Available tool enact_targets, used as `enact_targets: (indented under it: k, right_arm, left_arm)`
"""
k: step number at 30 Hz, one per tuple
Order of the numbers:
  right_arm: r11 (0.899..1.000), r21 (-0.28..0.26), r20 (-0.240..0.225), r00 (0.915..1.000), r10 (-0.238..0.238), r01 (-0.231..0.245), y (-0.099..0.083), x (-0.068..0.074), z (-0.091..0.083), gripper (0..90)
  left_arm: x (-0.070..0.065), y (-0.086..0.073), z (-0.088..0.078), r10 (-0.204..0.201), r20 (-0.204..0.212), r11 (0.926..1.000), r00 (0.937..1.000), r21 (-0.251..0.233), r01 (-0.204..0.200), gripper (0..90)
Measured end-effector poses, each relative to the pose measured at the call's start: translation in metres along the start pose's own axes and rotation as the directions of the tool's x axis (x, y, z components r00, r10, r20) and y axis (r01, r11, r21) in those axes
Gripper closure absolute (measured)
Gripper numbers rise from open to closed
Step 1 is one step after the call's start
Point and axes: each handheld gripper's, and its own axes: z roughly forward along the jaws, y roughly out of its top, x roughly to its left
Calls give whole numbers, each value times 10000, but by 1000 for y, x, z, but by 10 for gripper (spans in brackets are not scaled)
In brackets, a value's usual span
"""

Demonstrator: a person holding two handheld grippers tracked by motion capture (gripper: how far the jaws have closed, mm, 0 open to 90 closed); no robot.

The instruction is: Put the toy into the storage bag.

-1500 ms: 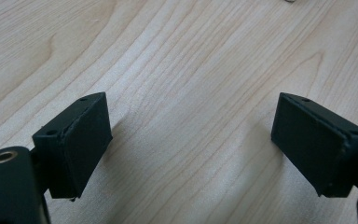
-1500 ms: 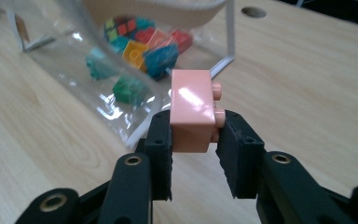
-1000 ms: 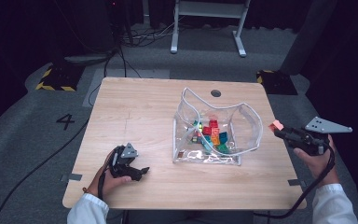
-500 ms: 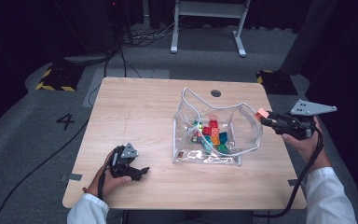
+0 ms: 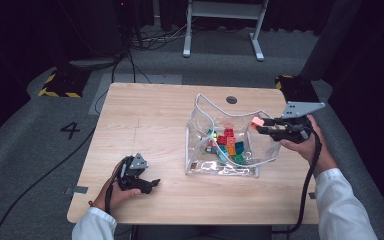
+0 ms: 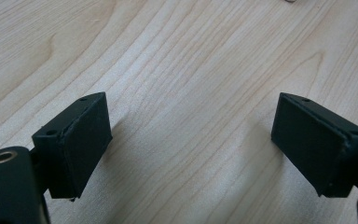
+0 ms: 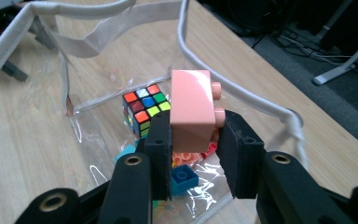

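Change in right gripper: in the high view the right gripper (image 5: 264, 125) has moved left from the right edge of the tabletop (image 5: 150, 115) to the right rim of the clear bag (image 5: 215, 107), carrying the pink block (image 5: 256, 121) with it.
Change in left gripper: none; the left gripper (image 5: 152, 184) lies at the lower left of the tabletop as before.
Right jaws: clamped on the pink block, one on each side of it.
Block and jaws: in the right gripper view the pink block (image 7: 192, 108) stands up out of the jaws, its studs turned to the right of the frame.
Block's place: above the bag's right rim, over the loose bricks (image 5: 227, 145) and the colour cube (image 7: 145, 106) lying inside the bag.
Left jaws: wide apart in the left gripper view, nothing between them but bare wood.
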Motion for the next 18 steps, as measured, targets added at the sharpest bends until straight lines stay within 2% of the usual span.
enact_targets:
  k: [3, 7, 13, 18]
  right_arm:
    - [9986, 419, -175, 9993, -322, 329, 5, 4, 11, 669]
    - [9947, 700, -368, 9966, -733, 758, 11, 7, 23, 669]
    - [9868, 1199, -662, 9926, -1017, 1091, 22, 13, 39, 669]
    - [9773, 1719, -713, 9911, -1127, 1235, 27, 16, 51, 669]
  left_arm:
    - [0, 0, 0, -1, -3, 10000, 10000, 1, 1, 121]
    - [0, 0, 0, -6, -2, 10000, 10000, -5, 6, 121]
    - [0, 0, 0, 1, 0, 10000, 10000, 1, -1, 121]
    - [0, 0, 0, 1, -5, 10000, 10000, -7, -1, 121]
